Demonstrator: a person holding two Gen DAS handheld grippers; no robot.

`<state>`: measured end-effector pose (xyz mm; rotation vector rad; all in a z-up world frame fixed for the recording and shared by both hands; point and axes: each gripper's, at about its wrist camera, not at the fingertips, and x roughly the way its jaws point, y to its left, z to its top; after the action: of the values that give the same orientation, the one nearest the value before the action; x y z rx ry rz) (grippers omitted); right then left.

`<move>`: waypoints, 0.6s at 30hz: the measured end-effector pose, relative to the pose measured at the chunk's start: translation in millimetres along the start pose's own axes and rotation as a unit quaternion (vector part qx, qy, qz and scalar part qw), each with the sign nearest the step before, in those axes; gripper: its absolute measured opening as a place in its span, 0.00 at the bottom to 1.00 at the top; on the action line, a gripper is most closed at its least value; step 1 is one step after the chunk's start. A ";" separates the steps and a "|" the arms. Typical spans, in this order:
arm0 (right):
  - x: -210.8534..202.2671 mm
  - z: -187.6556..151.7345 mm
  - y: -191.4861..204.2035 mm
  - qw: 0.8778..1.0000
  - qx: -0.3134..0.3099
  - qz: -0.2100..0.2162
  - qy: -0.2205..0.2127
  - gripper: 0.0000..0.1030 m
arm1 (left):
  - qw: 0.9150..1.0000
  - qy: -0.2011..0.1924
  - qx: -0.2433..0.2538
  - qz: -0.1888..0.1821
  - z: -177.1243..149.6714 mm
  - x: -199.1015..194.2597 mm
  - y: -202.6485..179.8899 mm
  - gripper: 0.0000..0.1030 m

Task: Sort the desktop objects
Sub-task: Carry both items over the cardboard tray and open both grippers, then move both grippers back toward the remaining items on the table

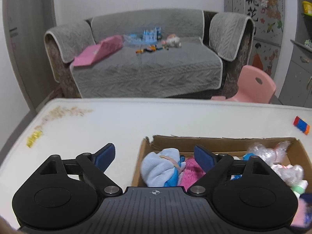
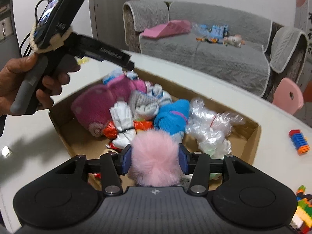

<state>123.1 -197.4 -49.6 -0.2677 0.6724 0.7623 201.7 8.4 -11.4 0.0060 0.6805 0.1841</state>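
Left gripper jaws spread wide, nothing pinched; light blue sock bundle lies below, between the 2 pads, inside the cardboard box. Right gripper jaws pinch a pink fluffy pompom from both sides, above the box's near end. Ahead of the right jaws: socks, clear plastic bag. Toy block sits on the white table, right of the jaws, outside the box.

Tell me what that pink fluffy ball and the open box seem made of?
The pink fluffy ball looks like soft faux fur: long fine hairs, matte. The box looks like plain brown cardboard: dull surface, torn ragged rim.
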 end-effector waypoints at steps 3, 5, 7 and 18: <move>-21.8 1.6 0.5 1.000 0.003 -0.004 -0.022 0.44 | 1.000 -0.020 0.010 -0.003 -6.2 -31.8 6.5 0.91; -42.3 -1.6 3.3 0.999 0.005 -0.009 -0.040 0.47 | 0.999 -0.036 0.021 -0.006 -15.8 -56.8 9.4 0.97; -59.1 -7.1 6.2 0.998 0.004 -0.009 -0.057 0.49 | 0.998 -0.051 0.032 -0.013 -29.6 -80.8 9.4 0.99; -84.3 -80.6 66.4 0.997 0.024 0.008 -0.067 0.63 | 0.991 -0.015 0.119 -0.061 -150.7 -130.1 -44.1 0.99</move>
<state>-6.1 -233.6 -55.5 -0.1659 0.5654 0.7723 15.6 -65.5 -50.2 0.1953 0.6674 -0.0165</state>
